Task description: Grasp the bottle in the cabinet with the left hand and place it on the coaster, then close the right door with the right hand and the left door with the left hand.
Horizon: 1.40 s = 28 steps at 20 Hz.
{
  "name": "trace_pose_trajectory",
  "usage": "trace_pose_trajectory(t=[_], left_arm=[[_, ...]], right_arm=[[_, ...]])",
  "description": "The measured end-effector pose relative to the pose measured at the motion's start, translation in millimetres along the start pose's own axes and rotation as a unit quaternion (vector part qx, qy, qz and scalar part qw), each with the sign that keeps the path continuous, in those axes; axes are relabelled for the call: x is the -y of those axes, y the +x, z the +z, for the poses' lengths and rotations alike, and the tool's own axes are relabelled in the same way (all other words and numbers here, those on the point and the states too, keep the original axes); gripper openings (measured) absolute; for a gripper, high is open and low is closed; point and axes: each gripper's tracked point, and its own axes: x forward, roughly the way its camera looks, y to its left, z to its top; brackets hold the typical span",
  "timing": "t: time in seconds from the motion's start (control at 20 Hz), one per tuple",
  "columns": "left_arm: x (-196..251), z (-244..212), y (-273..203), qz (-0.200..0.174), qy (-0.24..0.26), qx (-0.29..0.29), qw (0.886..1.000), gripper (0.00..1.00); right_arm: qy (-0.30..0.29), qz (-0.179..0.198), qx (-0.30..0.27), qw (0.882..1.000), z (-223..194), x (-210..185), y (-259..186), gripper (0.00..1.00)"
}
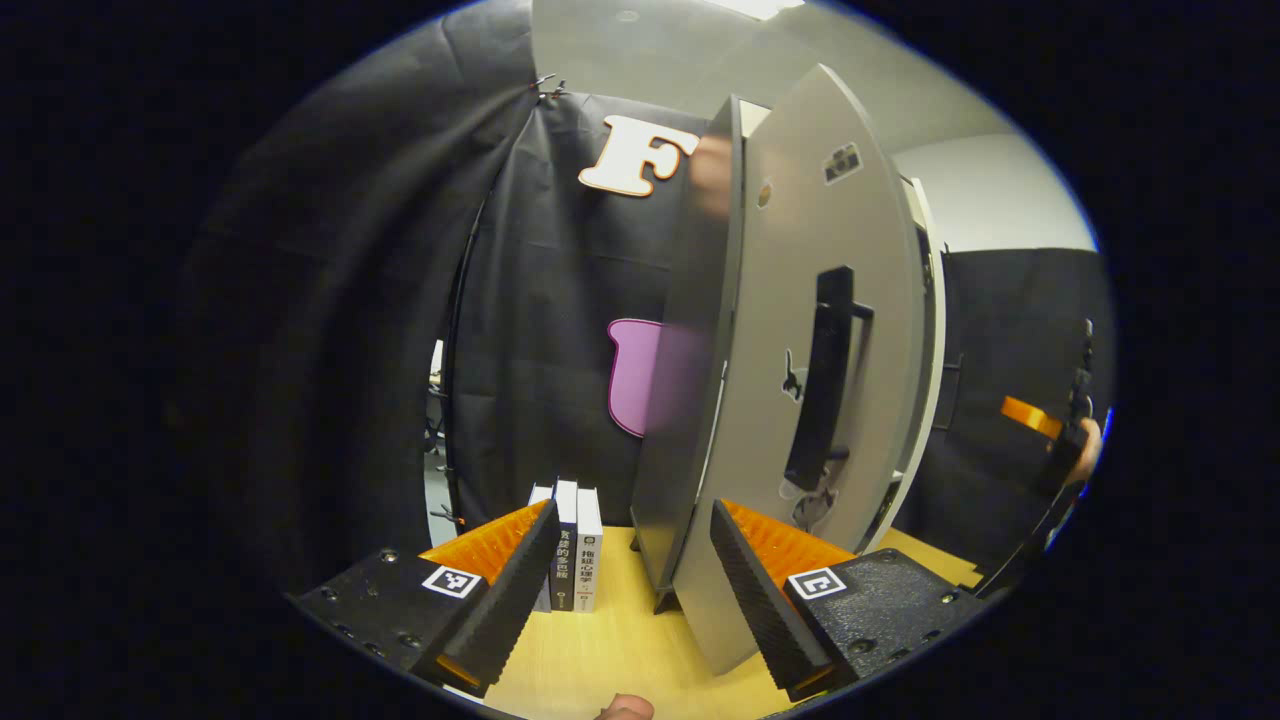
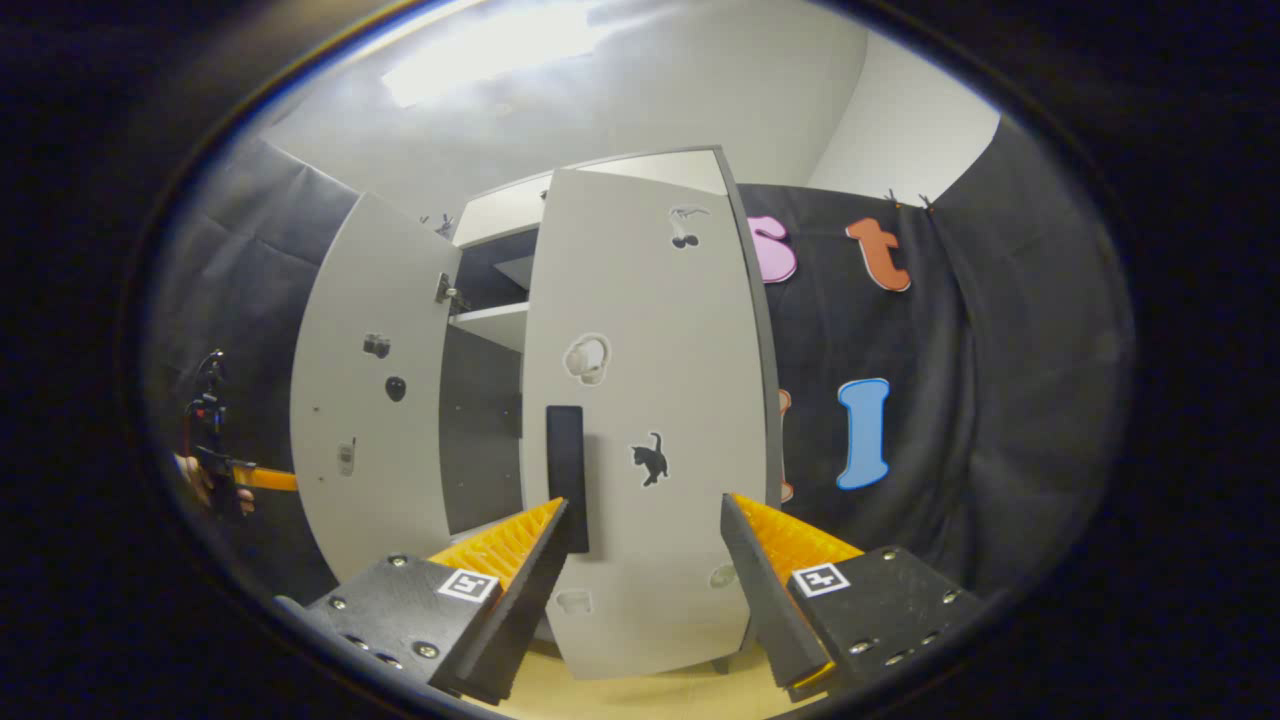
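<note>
My left gripper [image 1: 632,512] is open, low over the wooden table [image 1: 600,650]. The cabinet's left door [image 1: 850,300] stands open right in front of it, and the door's lower edge reaches down between the fingers. Its black handle [image 1: 825,385] is just above the right finger. My right gripper [image 2: 644,502] is open too, facing the outside of the right door [image 2: 650,330], which is swung most of the way in. That door's black handle [image 2: 566,470] hangs by the left finger. The open left door [image 2: 370,420] is further left.
A few upright books [image 1: 570,550] stand on the table left of the cabinet's grey side panel [image 1: 680,400]. A white shelf [image 2: 490,320] shows in the gap between the doors. A hand holds the other gripper far off [image 1: 1075,400], [image 2: 215,470].
</note>
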Motion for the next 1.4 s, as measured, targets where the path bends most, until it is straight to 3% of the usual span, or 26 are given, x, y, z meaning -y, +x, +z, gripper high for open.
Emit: trace_pose_trajectory(t=[0.1, 0.2, 0.3, 0.35, 0.4, 0.5, 0.55, 0.65, 0.75, 0.8, 0.9, 0.95, 1.25, 1.4], left_arm=[[1, 12, 9, 0.003, -0.005, -0.001, 1.0, 0.96], [7, 30, 14, 0.004, -0.005, 0.009, 1.0, 0.96], [18, 44, 23, 0.007, -0.002, 0.017, 1.0, 0.92], [21, 48, 26, 0.012, 0.008, 0.016, 1.0, 0.95], [26, 54, 29, 0.013, 0.02, 0.017, 1.0, 0.96], [39, 64, 33, 0.017, 0.042, 0.021, 0.999, 0.92], [46, 65, 35, 0.019, 0.053, 0.016, 0.998, 0.96], [50, 72, 30, 0.049, 0.063, 0.02, 0.997, 0.89], [53, 70, 30, 0.069, 0.049, 0.005, 0.996, 0.94], [55, 67, 29, 0.071, 0.036, -0.004, 0.997, 0.96], [57, 64, 30, 0.072, 0.018, -0.015, 0.997, 0.87], [60, 65, 30, 0.07, 0.017, -0.017, 0.997, 0.93], [77, 70, 30, 0.083, 0.087, -0.003, 0.993, 0.93], [85, 65, 31, 0.081, 0.078, -0.005, 0.994, 0.92]], right_arm=[[0.014, -0.005, -0.008, 1.0, -4, -9, -41, 0.91], [0.021, -0.006, -0.016, 1.0, -5, -18, -81, 0.88], [0.015, -0.012, -0.023, 1.0, 0, -24, -122, 0.91], [0.011, -0.011, -0.025, 1.0, 5, -30, -142, 0.88], [0.006, -0.012, -0.027, 1.0, 8, -36, -161, 0.92], [0.004, -0.011, -0.033, 0.999, 15, -52, -200, 0.92], [0.007, -0.009, -0.033, 0.999, 20, -62, -219, 0.92], [0.006, -0.001, -0.02, 1.0, 35, -84, -255, 0.88], [0.015, -0.009, -0.011, 1.0, 43, -94, -284, 0.92], [0.022, -0.014, -0.009, 1.0, 43, -98, -296, 0.92], [0.02, -0.021, -0.008, 1.0, 44, -107, -316, 0.92], [0.011, -0.028, -0.007, 1.0, 46, -108, -325, 0.92], [0.003, -0.053, -0.003, 0.999, 42, -118, -357, 0.92], [0.008, -0.061, -0.001, 0.998, 46, -117, -365, 0.92]])
